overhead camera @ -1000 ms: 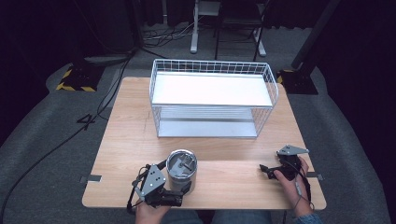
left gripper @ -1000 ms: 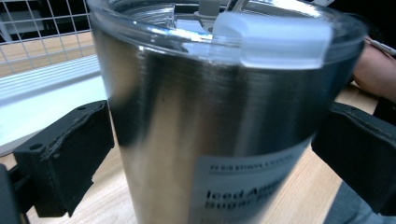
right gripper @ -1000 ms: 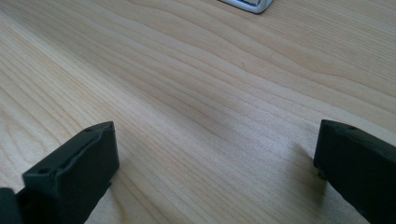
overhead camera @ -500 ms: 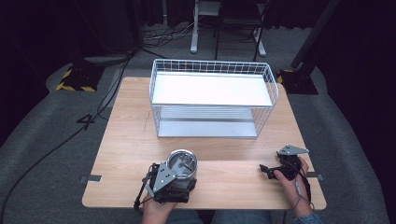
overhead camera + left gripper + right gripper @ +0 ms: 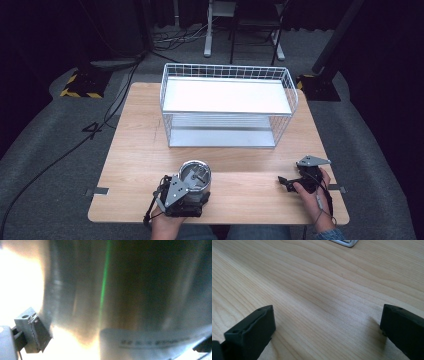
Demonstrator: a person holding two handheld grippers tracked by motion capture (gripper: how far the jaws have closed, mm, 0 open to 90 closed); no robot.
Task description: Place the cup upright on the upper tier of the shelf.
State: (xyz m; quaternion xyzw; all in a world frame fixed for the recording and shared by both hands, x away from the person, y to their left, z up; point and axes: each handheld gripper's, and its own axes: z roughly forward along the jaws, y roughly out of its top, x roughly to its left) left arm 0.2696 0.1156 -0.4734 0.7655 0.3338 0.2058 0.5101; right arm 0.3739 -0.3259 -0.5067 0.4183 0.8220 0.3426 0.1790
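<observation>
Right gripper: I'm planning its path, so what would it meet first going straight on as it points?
Probably only bare table; the right gripper points left, roughly toward the metal canister, though alignment is unclear.

A: What lies under the right claw?
B: Pale wood-grain tabletop, bare between the two black jaws, which stand wide apart.
A: Anything farther off?
B: At the top edge, a light grey rounded corner of something resting on the wood; I can't tell what.

A white wire basket stands at the far middle of the wooden counter, cables on the floor
</observation>
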